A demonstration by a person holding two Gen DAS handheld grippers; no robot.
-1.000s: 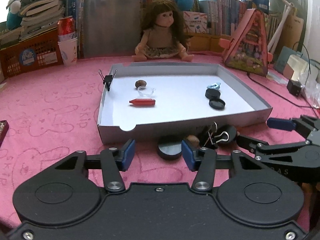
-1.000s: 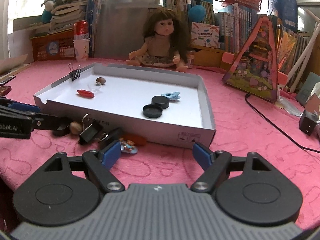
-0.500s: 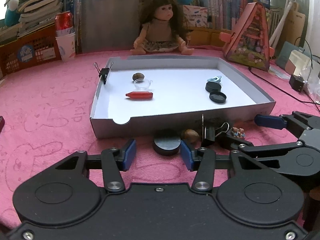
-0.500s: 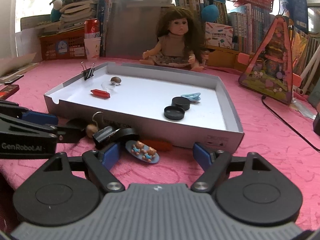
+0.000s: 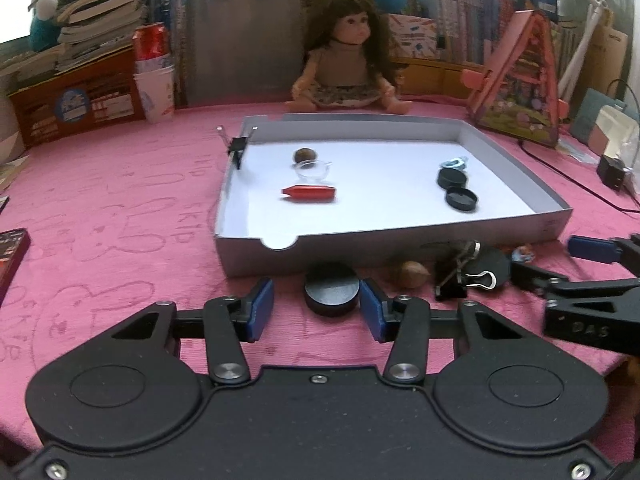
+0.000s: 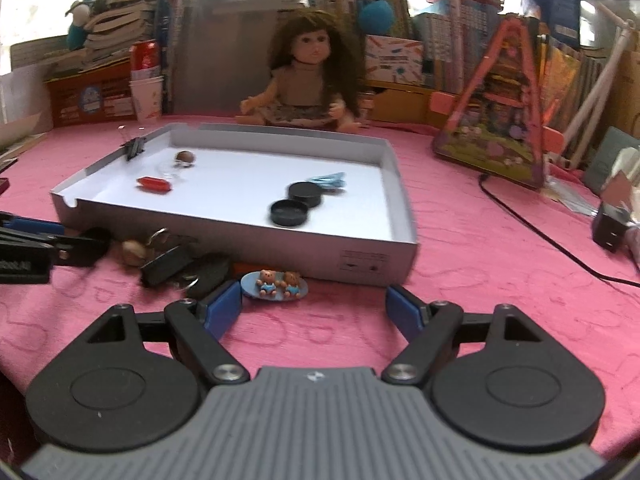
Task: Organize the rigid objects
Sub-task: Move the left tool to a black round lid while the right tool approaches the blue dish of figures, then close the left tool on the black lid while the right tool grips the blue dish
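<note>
A white shallow tray (image 5: 256, 248) (image 6: 360, 258) holds a red piece (image 5: 308, 193), a nut, a clear cup, two black caps (image 5: 461, 199), a blue clip, and a binder clip on its left wall. In front of it on the pink cloth lie a black puck (image 5: 331, 294), a nut (image 5: 412, 274), a binder clip (image 5: 456, 280), a black lid (image 5: 494, 266) and an oval bear clip (image 6: 275, 285). My left gripper (image 5: 316, 308) is open, with the puck between its tips; only the right pad looks close to it. My right gripper (image 6: 314, 310) is open wide, with the bear clip just ahead near its left finger.
A doll (image 5: 346, 68) sits behind the tray. A pink toy house (image 5: 520, 88) stands at the right and a cable (image 6: 532, 224) runs across the cloth there. A red can on paper cups (image 5: 154, 76) and an orange crate stand back left. Books line the rear.
The left jaws have narrowed a little around the puck. The bear clip, earlier half hidden by the right gripper's left finger, now shows fully. Both views have only swayed slightly.
</note>
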